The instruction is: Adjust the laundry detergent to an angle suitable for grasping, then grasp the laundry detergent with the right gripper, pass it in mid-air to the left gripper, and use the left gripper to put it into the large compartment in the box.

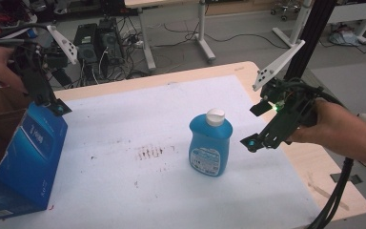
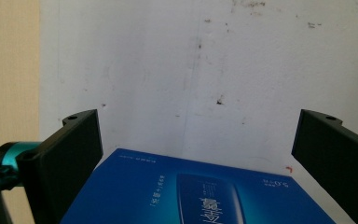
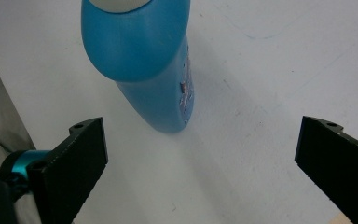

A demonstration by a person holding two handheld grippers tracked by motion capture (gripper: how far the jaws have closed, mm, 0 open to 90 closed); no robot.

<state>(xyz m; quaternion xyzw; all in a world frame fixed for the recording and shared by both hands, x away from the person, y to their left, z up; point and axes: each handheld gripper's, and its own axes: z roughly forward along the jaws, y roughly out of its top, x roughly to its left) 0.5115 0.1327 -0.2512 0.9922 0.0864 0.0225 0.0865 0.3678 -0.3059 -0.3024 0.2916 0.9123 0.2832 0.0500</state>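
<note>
Blue on blue here: a blue bottle [image 1: 211, 143] with a white cap stands upright near the middle of the white mat [image 1: 124, 191], and a blue cardboard box [image 1: 26, 157] sits at the mat's left edge with its top flaps open. Looks to me like the job is getting that bottle into the box, and so far it's barely started, since the bottle is on the mat, well apart from the box, and nobody's holding it. The right gripper [image 1: 257, 125] hovers just beside the bottle on its right side, jaws spread wide with nothing between them; in the right gripper view the bottle [image 3: 142, 60] sits ahead of the jaws, not yet inside the gap. The left gripper [image 1: 52, 102] hangs over the near top corner of the box, jaws also spread and empty (the left gripper view looks down on the box's printed blue face [image 2: 200, 196] right under them). As for what's inside the box, I can't tell, the brown inner wall is about all you get. Still left, I'd say: grab, carry over, drop in.
</note>
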